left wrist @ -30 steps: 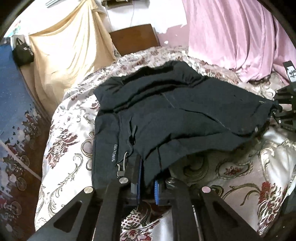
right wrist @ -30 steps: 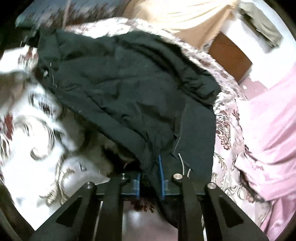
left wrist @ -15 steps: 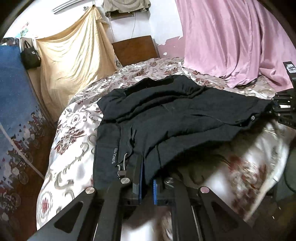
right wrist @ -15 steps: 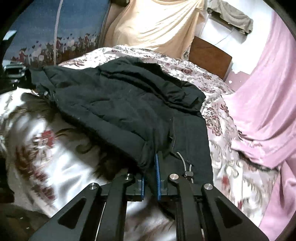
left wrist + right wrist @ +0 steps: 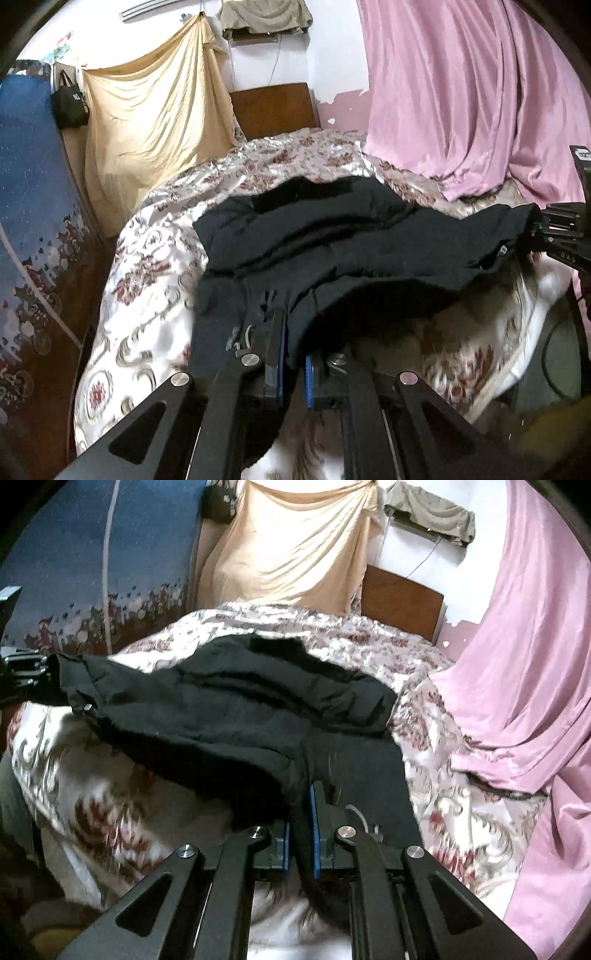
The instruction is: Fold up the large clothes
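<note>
A large black jacket lies spread on a floral bedspread; it also shows in the right wrist view. My left gripper is shut on the jacket's near hem at its left corner. My right gripper is shut on the hem at the other corner. Both hold the near edge lifted above the bed, so the hem sags between them. In the left wrist view the right gripper shows at the right edge; in the right wrist view the left gripper shows at the left edge.
A pink curtain hangs to the right of the bed. A beige cloth and a wooden headboard stand at the far end. A blue patterned panel runs along the left side, with a black bag hanging.
Both grippers have risen and drawn back toward the bed's foot, lifting the jacket's near edge off the bedspread. The jacket is now stretched between them.
</note>
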`<state>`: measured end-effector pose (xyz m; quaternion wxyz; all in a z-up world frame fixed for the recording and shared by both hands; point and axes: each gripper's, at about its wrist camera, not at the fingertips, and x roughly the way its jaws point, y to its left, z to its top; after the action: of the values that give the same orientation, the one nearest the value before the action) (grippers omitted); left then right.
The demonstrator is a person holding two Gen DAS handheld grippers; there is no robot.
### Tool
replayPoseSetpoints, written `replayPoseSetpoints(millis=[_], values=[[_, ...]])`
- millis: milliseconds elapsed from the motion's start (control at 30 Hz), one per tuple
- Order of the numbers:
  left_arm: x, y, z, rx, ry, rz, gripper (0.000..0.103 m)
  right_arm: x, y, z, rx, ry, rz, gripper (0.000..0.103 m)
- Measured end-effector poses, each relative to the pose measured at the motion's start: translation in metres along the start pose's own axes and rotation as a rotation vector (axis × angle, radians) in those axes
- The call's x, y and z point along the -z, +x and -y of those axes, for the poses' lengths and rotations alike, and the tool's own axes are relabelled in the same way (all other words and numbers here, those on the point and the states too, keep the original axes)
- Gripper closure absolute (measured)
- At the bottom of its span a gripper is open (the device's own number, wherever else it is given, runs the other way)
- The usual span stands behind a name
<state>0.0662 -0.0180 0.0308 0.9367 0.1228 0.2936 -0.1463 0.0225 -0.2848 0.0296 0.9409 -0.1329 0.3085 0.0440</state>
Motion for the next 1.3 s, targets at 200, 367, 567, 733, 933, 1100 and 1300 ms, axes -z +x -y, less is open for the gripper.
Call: replayPoseSetpoints(millis=[200,367,567,733,933,1100,1300], values=[[-0.044,0.016,-0.016,-0.034,-0.014,0.086,0.095,-0.042,0.019,0.013,0.053,0.063,0.097,0.095],[-0.078,0.039,-0.036,-0.051,-0.040,0.122,0.095,-0.076,0.047,0.026,0.075,0.157,0.192,0.095],[-0.123,0.080,-0.061,-0.065,-0.022,0.118,0.095,-0.119,0.093,0.039,0.095,0.157,0.248,0.095],[-0.156,0.118,-0.079,-0.065,-0.030,0.106,0.095,-0.158,0.144,0.046,0.112,0.137,0.251,0.095],[-0.191,0.171,-0.100,-0.076,-0.028,0.091,0.096,-0.207,0.202,0.054,0.135,0.100,0.220,0.095],[-0.210,0.219,-0.117,-0.068,-0.059,0.064,0.096,-0.240,0.250,0.067,0.147,0.072,0.182,0.095],[-0.222,0.267,-0.125,-0.066,-0.066,0.035,0.096,-0.262,0.310,0.072,0.175,0.057,0.117,0.095]])
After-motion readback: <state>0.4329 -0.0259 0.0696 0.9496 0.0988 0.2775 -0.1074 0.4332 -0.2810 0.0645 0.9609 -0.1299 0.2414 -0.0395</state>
